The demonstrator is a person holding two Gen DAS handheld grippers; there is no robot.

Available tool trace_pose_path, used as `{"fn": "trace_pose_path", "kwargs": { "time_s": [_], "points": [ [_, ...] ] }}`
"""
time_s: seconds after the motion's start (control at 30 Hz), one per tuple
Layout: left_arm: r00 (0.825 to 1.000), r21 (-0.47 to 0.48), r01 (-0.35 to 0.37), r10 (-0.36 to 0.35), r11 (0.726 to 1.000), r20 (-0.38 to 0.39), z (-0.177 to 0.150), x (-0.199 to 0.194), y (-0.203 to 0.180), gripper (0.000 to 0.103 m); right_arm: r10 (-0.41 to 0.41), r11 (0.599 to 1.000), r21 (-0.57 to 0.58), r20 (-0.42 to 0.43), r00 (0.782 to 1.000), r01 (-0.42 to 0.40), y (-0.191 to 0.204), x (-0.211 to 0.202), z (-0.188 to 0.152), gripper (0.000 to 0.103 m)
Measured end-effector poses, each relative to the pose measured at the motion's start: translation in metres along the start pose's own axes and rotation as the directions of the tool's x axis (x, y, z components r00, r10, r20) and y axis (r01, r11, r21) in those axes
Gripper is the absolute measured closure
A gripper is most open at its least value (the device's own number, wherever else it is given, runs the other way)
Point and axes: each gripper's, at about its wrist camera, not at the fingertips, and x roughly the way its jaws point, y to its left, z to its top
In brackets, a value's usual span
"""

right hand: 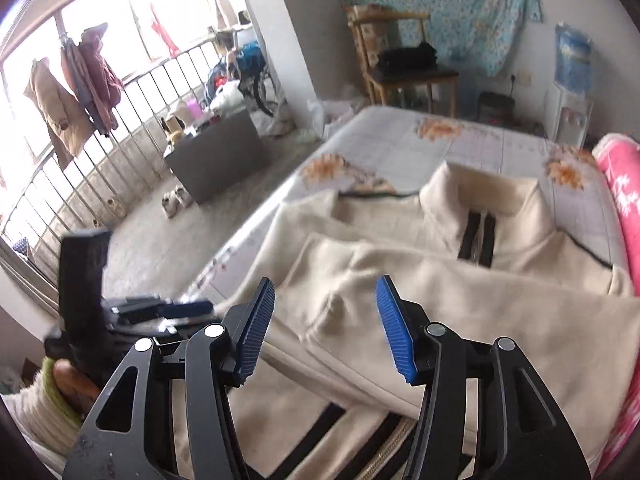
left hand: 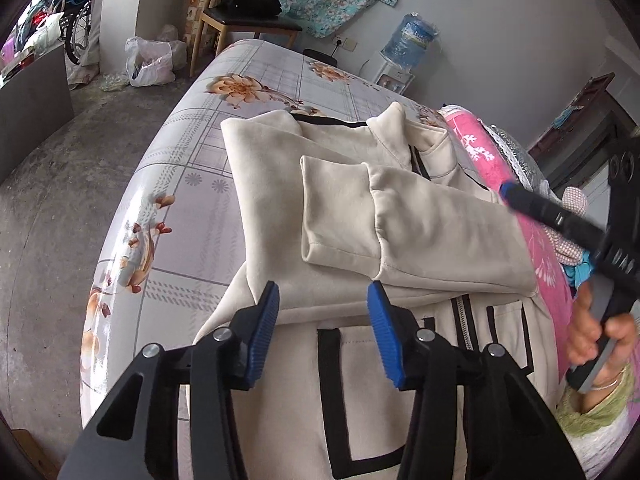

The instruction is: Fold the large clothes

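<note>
A cream fleece jacket (left hand: pixel 352 208) with black trim and a front zip lies on the floral bed sheet (left hand: pixel 180 184), collar away from me. Both sleeves (left hand: pixel 400 224) are folded across its chest. My left gripper (left hand: pixel 324 300) is open and empty, just above the jacket's lower front. My right gripper (right hand: pixel 326 300) is open and empty above the folded sleeves (right hand: pixel 440 300). In the left wrist view the right gripper (left hand: pixel 508 192) reaches in from the right over the jacket's shoulder. In the right wrist view the left gripper (right hand: pixel 188 308) sits at the jacket's left edge.
A pink blanket (left hand: pixel 520 184) lies along the jacket's right side. A wooden chair (left hand: pixel 248 20) with a black bag, a water dispenser (left hand: pixel 404 56) and a plastic bag (left hand: pixel 150 62) stand beyond the bed. A grey box (right hand: pixel 216 156) and a railing (right hand: pixel 80 160) are at the left.
</note>
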Motion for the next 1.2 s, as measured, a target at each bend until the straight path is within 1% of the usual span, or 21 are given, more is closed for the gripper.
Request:
{"fn": "trace_pose_path", "kwargs": {
  "time_s": [0.07,0.13,0.17,0.27,0.37,0.43,0.5,0.53,0.57,0.63,0.7,0.73,0.77,0.83,0.9,0.97,1.07,1.13,1.2],
  "points": [
    [1.000,-0.010,0.020,-0.020,1.000,0.004,0.005,0.002,0.000,0.058,-0.039,0.998,0.044,-0.012,0.999,0.040,-0.018,-0.008,-0.019,0.048],
    [1.000,-0.024,0.024,-0.024,0.999,0.003,0.013,0.008,-0.001,0.058,-0.082,0.991,0.106,0.003,0.997,0.081,-0.040,-0.029,-0.036,0.044],
    [1.000,-0.032,0.021,-0.020,0.999,0.004,0.018,0.014,-0.002,0.058,-0.110,0.984,0.143,0.009,0.994,0.108,-0.053,-0.041,-0.043,0.044],
    [1.000,-0.073,-0.012,0.011,0.997,-0.012,0.038,0.039,0.001,0.058,-0.200,0.946,0.264,0.014,0.980,0.189,-0.100,-0.079,-0.068,0.044],
    [0.998,-0.071,-0.054,0.051,0.996,-0.040,0.055,0.066,0.000,0.058,-0.266,0.897,0.370,0.014,0.964,0.242,-0.138,-0.113,-0.100,0.044],
    [0.994,-0.043,-0.087,0.084,0.995,-0.062,0.061,0.082,-0.007,0.069,-0.285,0.865,0.437,0.021,0.958,0.247,-0.162,-0.131,-0.116,0.044],
    [0.986,-0.001,-0.147,0.146,0.989,-0.082,0.063,0.095,-0.014,0.088,-0.298,0.840,0.482,0.025,0.954,0.250,-0.182,-0.145,-0.129,0.044],
    [0.982,0.020,-0.170,0.171,0.985,-0.074,0.063,0.097,-0.017,0.091,-0.307,0.830,0.496,0.025,0.951,0.254,-0.188,-0.148,-0.136,0.044],
    [0.983,0.035,-0.172,0.174,0.984,-0.064,0.063,0.098,-0.019,0.095,-0.314,0.821,0.509,0.025,0.949,0.258,-0.194,-0.150,-0.140,0.044],
    [0.982,0.057,-0.183,0.185,0.981,-0.030,0.060,0.088,-0.024,0.097,-0.321,0.809,0.527,0.025,0.947,0.261,-0.203,-0.152,-0.145,0.044],
    [0.982,0.084,-0.186,0.184,0.979,0.039,0.057,0.066,-0.034,0.097,-0.331,0.802,0.535,0.025,0.943,0.267,-0.210,-0.155,-0.149,0.044],
    [0.980,0.101,-0.190,0.183,0.977,0.076,0.053,0.052,-0.039,0.097,-0.332,0.802,0.533,0.025,0.943,0.269,-0.210,-0.153,-0.148,0.044],
    [0.977,0.106,-0.201,0.191,0.974,0.096,0.049,0.043,-0.041,0.097,-0.334,0.803,0.532,0.025,0.942,0.270,-0.213,-0.153,-0.148,0.044],
    [0.972,0.093,-0.228,0.221,0.969,0.086,0.045,0.043,-0.037,0.097,-0.334,0.810,0.517,0.019,0.943,0.276,-0.213,-0.144,-0.143,0.046],
    [0.962,0.071,-0.272,0.269,0.960,0.040,0.040,0.056,-0.024,0.097,-0.330,0.817,0.504,0.006,0.944,0.282,-0.216,-0.131,-0.136,0.050],
    [0.966,0.023,-0.258,0.258,0.966,-0.002,0.036,0.067,-0.009,0.097,-0.317,0.825,0.494,0.003,0.949,0.274,-0.219,-0.121,-0.127,0.052],
    [0.963,0.030,-0.268,0.268,0.963,0.009,0.033,0.067,-0.010,0.097,-0.292,0.832,0.492,-0.004,0.956,0.256,-0.229,-0.103,-0.109,0.052],
    [0.960,0.041,-0.279,0.279,0.959,0.012,0.031,0.068,-0.013,0.097,-0.293,0.832,0.487,-0.022,0.956,0.266,-0.238,-0.089,-0.093,0.052],
    [0.961,0.038,-0.278,0.278,0.960,0.008,0.031,0.070,-0.011,0.097,-0.310,0.825,0.483,-0.048,0.949,0.294,-0.249,-0.073,-0.077,0.052]
  ]
}}
